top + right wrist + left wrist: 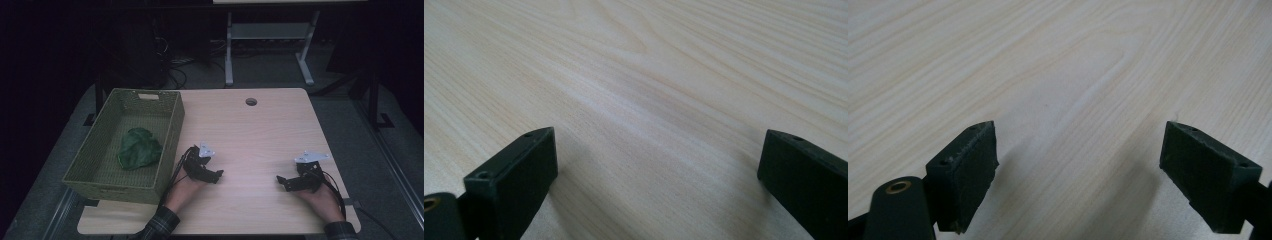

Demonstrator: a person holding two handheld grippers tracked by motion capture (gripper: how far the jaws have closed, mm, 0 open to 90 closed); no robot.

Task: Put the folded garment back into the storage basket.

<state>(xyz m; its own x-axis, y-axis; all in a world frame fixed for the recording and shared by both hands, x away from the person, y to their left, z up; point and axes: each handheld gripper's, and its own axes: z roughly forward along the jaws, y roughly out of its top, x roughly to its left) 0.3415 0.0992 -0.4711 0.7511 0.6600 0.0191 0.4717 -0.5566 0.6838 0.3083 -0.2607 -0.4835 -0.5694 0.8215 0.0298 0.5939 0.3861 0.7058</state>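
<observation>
A crumpled green cloth [139, 148] lies inside a woven green basket [171, 134] at the table's left. My left gripper [218, 175] rests on the wooden table [260, 135] just right of the basket, pointing right. Its jaws stand wide apart over bare wood in the left gripper view, left gripper [1080, 165] open and empty. My right gripper [281, 181] rests near the table's front right, pointing left toward the other. In the right gripper view the right gripper [659, 175] is open too, with only wood grain between its jaws.
A round cable hole [251, 102] sits near the table's far edge. Beyond the table stand a white desk frame [270, 45] and tangled cables [175, 65] on a dark floor. Bare wood stretches between the two grippers.
</observation>
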